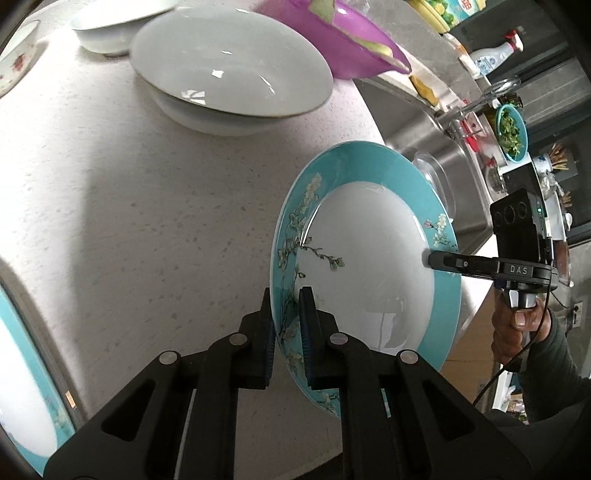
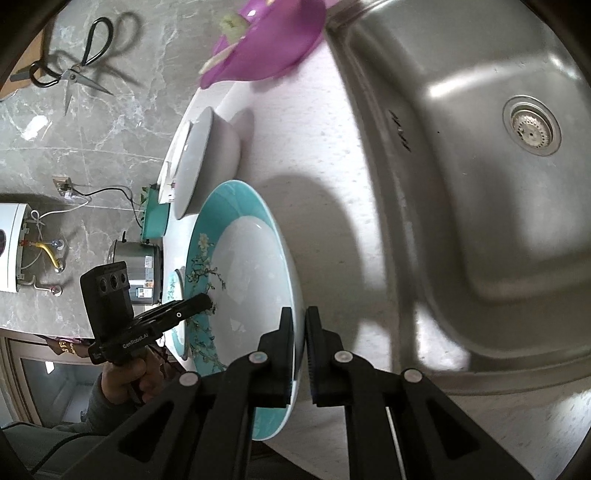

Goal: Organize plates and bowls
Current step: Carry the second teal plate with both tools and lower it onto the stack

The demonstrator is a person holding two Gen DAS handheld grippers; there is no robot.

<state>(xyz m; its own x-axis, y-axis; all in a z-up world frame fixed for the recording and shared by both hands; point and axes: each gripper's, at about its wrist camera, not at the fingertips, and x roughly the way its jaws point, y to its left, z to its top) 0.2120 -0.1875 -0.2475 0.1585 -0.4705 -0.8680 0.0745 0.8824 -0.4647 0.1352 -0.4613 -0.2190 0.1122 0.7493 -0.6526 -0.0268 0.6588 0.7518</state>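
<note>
A teal-rimmed plate (image 1: 365,258) with a white centre and a blossom-branch pattern hangs tilted over the pale counter (image 1: 147,221). My left gripper (image 1: 286,306) is shut on its near rim. On the opposite rim my right gripper (image 1: 432,259) is also shut. In the right wrist view the same plate (image 2: 251,273) is pinched by the right gripper (image 2: 299,326), and the left gripper (image 2: 205,301) bites the far patterned rim. Two white bowls (image 1: 229,70) sit stacked behind, with another white bowl (image 1: 110,33) farther back. A second teal plate (image 1: 22,369) lies at the lower left.
A purple plastic bowl (image 1: 332,40) stands beside the steel sink (image 2: 480,184), which lies just right of the plate. A small floral bowl (image 1: 14,62) sits at the far left. Scissors (image 2: 74,66) hang on the marble wall. A person's hand (image 1: 517,332) grips the right handle.
</note>
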